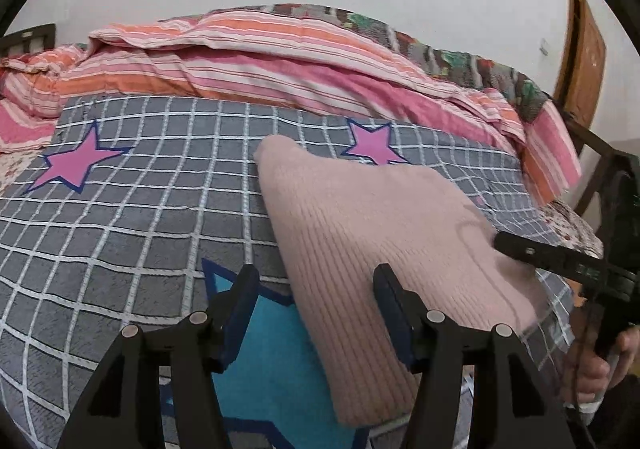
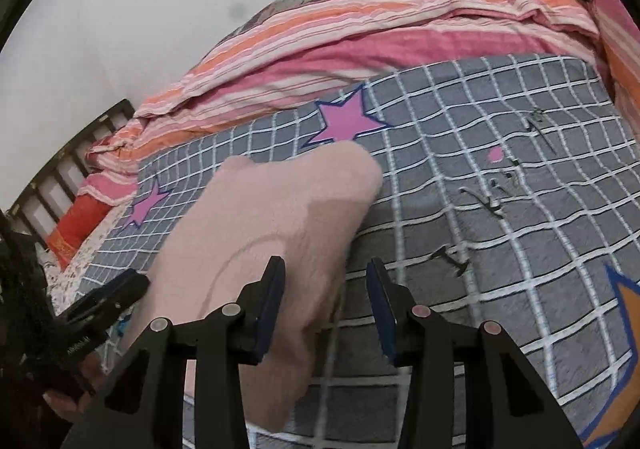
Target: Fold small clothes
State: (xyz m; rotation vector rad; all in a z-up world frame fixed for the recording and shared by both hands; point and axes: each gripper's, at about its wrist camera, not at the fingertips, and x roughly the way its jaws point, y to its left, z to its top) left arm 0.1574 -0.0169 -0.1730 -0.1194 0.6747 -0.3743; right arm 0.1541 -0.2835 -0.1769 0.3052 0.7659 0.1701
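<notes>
So the left gripper (image 1: pixel 316 313) has its fingers spread apart with nothing pinched. Its right finger (image 1: pixel 394 313) sits over the near edge of the pink knit sweater (image 1: pixel 384 217), its left finger (image 1: pixel 240 309) over the blue star (image 1: pixel 260 361) printed on the blanket, but I can't tell if either one actually touches anything. The right gripper (image 2: pixel 326 301) is released too: left finger (image 2: pixel 270 305) over the sweater's edge, right finger (image 2: pixel 380 309) over bare blanket, only checked fabric showing in the gap.

The sweater (image 2: pixel 272 217) itself lies on the grey checked blanket (image 1: pixel 140 217) on the bed, already looking like a compact, roughly rectangular bundle, stretching from the fingers toward 12 o'clock in both wrist views. In the left view the right gripper (image 1: pixel 560 261) pokes in at 3 o'clock, just over the sweater's right side, with the person's hand (image 1: pixel 600 365) below it around 4. In the right view the left gripper (image 2: pixel 104 297) shows up at 9 o'clock by the sweater's left edge.

Further out: a pink star (image 1: pixel 76 165) at 10 o'clock, a striped pink-orange quilt (image 1: pixel 260 61) bunched along the back of the bed at 12, and a wooden door (image 1: pixel 580 57) at 2.

My read is the fold is basically done, or one last fold is left. Next move probably means either pinching the near edge with both sets of fingers and flipping it over toward 12, or just leaving it and going for another garment. Knit is floppy, so grab both corners evenly or it'll skew.
</notes>
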